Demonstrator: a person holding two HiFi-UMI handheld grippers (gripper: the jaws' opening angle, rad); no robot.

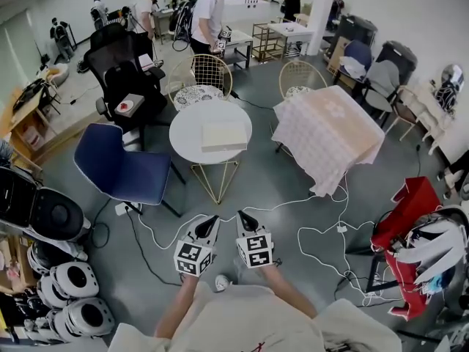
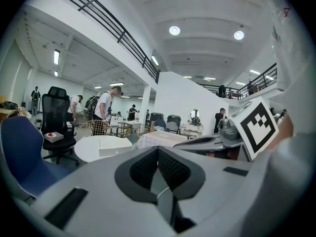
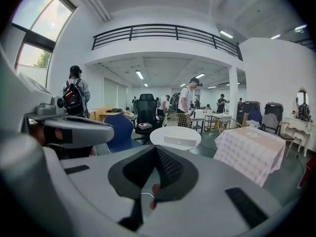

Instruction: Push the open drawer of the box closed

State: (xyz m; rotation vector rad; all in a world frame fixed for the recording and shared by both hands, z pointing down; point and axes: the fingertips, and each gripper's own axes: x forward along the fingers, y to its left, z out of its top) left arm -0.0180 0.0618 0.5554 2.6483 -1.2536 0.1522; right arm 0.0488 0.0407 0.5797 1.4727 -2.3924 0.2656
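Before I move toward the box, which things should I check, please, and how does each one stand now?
1. Left tongs closed and empty: ok.
2. Right tongs closed and empty: ok.
3. Box in sight on the round table: ok.
4. Tongs within reach of the box: not ok; bare floor lies between them and the table.
5. Which side the drawer opens on, and how far: cannot tell from here.
6. Free walking path: not ok; a white cable crosses the floor ahead.

Box [image 1: 223, 135] on round table [image 1: 187, 127] too small in every view: open or closed untellable.
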